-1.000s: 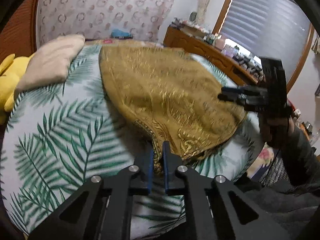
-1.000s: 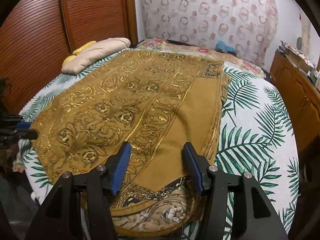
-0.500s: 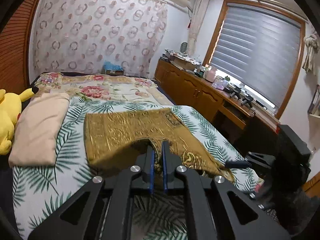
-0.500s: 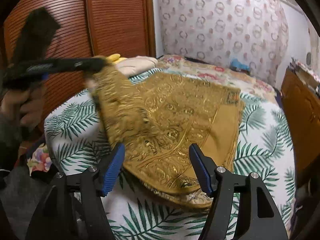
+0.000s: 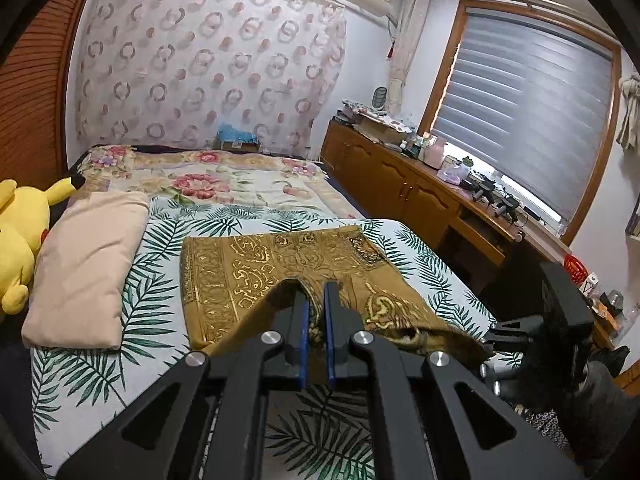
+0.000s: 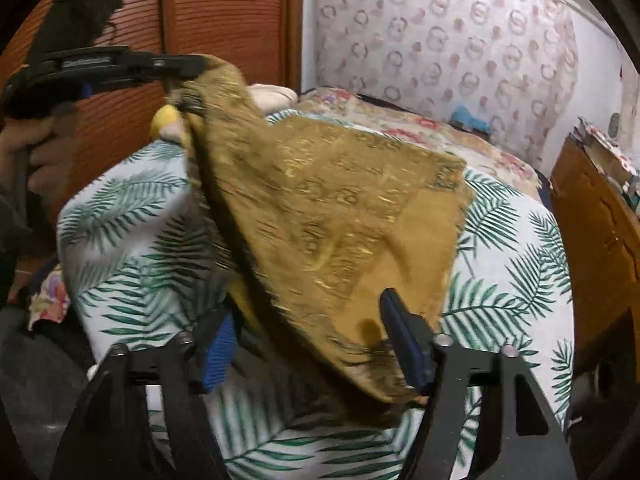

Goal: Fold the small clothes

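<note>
Now the gold-brown patterned garment (image 5: 248,272) lies mostly flat on the bed (image 5: 100,368), which has a sheet with green palm leaves. Only its near edge is raised from the sheet.

In the left wrist view, the left gripper (image 5: 314,300) has its blue fingers (image 5: 303,336) clenched on a fold of this near edge, and the cloth rises like a small tent at the tips. From there the garment spreads toward 12 o'clock, and its far edge is straight across the sheet. A beige pillow (image 5: 88,264) rests at 9 o'clock of the garment, near but apart from it. A yellow plush toy (image 5: 16,240) sits just beyond the pillow, at the edge of the picture. A wooden cabinet (image 5: 400,184) with many small things on top stands at 2 o'clock, beside the bed. The right gripper (image 5: 490,338) appears at 4 o'clock, at the garment's low corner.

In the right wrist view, which is blurred, the left gripper shows at 10 o'clock, held by a hand (image 6: 36,160). It lifts one corner of the garment, so the cloth hangs in a slope down to 5 o'clock. The right gripper (image 6: 306,304) has just been closing its fingers. The hanging edge of the garment passes between them, but they stand apart and do not pinch it.
</note>
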Motion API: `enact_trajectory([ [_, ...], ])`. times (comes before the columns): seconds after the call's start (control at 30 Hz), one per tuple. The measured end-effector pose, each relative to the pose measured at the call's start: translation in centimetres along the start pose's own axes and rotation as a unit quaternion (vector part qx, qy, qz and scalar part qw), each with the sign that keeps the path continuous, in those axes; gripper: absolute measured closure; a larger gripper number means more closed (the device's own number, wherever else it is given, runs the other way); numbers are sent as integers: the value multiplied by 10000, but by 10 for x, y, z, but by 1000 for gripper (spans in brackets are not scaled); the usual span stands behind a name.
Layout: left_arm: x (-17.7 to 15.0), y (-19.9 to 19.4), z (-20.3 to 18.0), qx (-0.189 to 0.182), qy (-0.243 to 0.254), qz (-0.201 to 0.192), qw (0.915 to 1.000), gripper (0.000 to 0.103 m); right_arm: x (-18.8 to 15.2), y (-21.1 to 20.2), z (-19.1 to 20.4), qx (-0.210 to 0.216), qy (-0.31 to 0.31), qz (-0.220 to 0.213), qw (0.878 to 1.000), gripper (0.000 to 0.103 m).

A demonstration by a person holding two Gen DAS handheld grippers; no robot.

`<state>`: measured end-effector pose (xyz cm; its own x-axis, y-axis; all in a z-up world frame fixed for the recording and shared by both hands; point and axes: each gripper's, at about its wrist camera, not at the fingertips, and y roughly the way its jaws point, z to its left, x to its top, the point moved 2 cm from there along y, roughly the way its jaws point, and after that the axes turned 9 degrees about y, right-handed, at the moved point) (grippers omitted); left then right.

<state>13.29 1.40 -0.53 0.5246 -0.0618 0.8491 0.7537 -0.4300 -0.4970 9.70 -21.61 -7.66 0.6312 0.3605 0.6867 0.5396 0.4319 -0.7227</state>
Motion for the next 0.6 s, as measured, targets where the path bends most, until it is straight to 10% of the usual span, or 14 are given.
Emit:
enact_trajectory([
  [0.1, 5, 2, 8, 379, 42, -28, 9993, 99, 25, -2, -3, -38, -75, -94, 9999, 96],
  [0.6, 26, 54, 60, 904, -22, 301, 9954, 95, 134, 44, -44, 76, -319, -497, 9982, 97],
])
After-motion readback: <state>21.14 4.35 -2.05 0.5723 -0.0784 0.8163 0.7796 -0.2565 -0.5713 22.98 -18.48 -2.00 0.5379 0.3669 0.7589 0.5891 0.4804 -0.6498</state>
